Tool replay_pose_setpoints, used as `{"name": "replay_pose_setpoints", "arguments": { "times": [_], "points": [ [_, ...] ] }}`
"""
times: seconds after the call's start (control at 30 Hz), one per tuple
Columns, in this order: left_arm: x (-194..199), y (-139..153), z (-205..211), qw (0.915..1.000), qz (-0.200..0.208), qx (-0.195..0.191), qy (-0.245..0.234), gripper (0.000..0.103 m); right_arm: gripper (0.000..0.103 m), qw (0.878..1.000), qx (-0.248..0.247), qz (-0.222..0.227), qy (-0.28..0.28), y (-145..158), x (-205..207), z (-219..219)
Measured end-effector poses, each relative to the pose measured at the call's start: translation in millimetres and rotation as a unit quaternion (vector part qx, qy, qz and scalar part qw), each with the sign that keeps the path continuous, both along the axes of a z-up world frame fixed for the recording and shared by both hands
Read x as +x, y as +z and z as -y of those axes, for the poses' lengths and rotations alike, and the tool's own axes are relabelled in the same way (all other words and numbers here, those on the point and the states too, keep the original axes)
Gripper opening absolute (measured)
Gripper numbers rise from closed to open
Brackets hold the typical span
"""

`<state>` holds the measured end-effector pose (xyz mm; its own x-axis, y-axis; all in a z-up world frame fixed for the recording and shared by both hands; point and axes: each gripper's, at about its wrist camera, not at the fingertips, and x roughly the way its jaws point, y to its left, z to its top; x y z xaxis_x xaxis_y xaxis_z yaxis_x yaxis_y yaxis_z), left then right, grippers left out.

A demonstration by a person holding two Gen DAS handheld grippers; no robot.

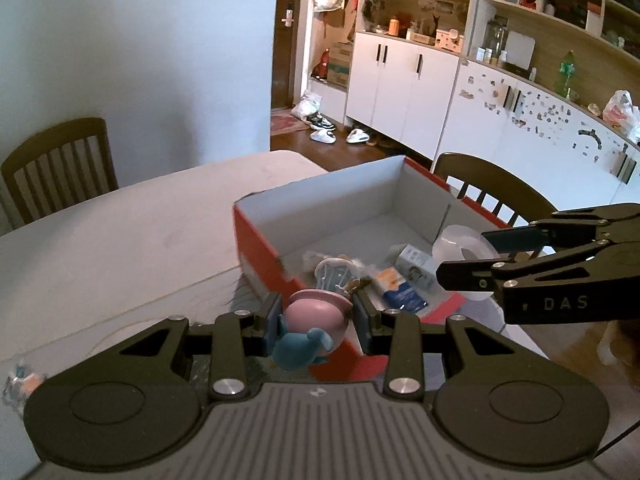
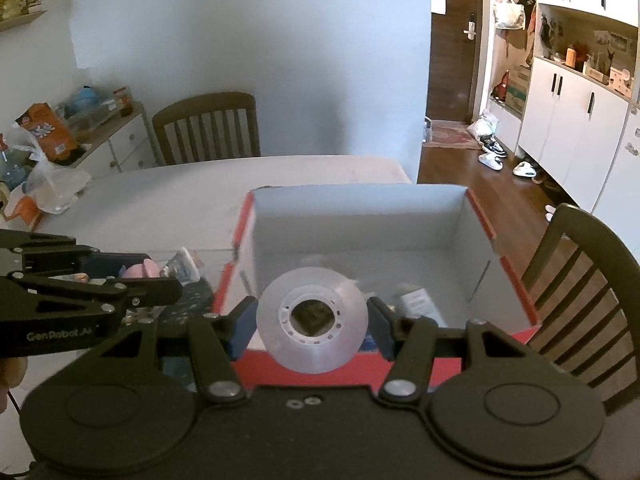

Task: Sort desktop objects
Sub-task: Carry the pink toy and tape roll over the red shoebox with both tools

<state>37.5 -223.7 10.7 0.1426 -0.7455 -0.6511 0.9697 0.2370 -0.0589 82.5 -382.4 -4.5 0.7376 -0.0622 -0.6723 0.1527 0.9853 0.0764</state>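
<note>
A pink and blue toy figure point(image 1: 316, 314) is clamped between the pads of my left gripper point(image 1: 319, 322), just over the near corner of the red cardboard box point(image 1: 256, 240). In the right wrist view, the roll of clear tape point(image 2: 348, 300) is upright in my right gripper point(image 2: 312, 322), shut on it above the box's near wall point(image 2: 360, 364). From the left wrist view, the right gripper point(image 1: 464, 258) and tape roll point(image 1: 460, 244) hang over the box's right side. The left gripper point(image 2: 160, 274) with the pink toy point(image 2: 140, 270) sits left of the box.
Inside the box lie a light-blue figurine point(image 1: 332, 272), a blue and orange packet point(image 1: 400, 288) and a small white carton point(image 1: 416, 266). Wooden chairs point(image 2: 208, 128) point(image 2: 580, 288) stand at the far and right sides of the grey table point(image 2: 160, 200). Plastic bags point(image 2: 52, 188) crowd its left end.
</note>
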Motion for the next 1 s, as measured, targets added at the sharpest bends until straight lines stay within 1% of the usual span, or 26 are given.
{"name": "replay_pose_setpoints", "arguments": {
  "times": [0.17, 0.53, 0.8, 1.0],
  "points": [
    [-8, -2, 21, 1.0, 0.002, 0.001, -0.006, 0.036, 0.058, 1.0, -0.002, 0.002, -0.001, 0, 6, 19],
    [-19, -10, 56, 0.9996, 0.009, 0.019, -0.019, 0.036, 0.058, 1.0, -0.011, -0.006, 0.006, -5, 18, 52],
    [-21, -25, 78, 0.9988, 0.01, 0.042, -0.023, 0.036, 0.058, 1.0, -0.019, -0.021, 0.012, -17, 36, 73],
    [-22, -36, 93, 0.9976, 0.013, 0.061, -0.032, 0.036, 0.058, 0.999, -0.013, -0.031, 0.016, -28, 48, 78]
  ]
}}
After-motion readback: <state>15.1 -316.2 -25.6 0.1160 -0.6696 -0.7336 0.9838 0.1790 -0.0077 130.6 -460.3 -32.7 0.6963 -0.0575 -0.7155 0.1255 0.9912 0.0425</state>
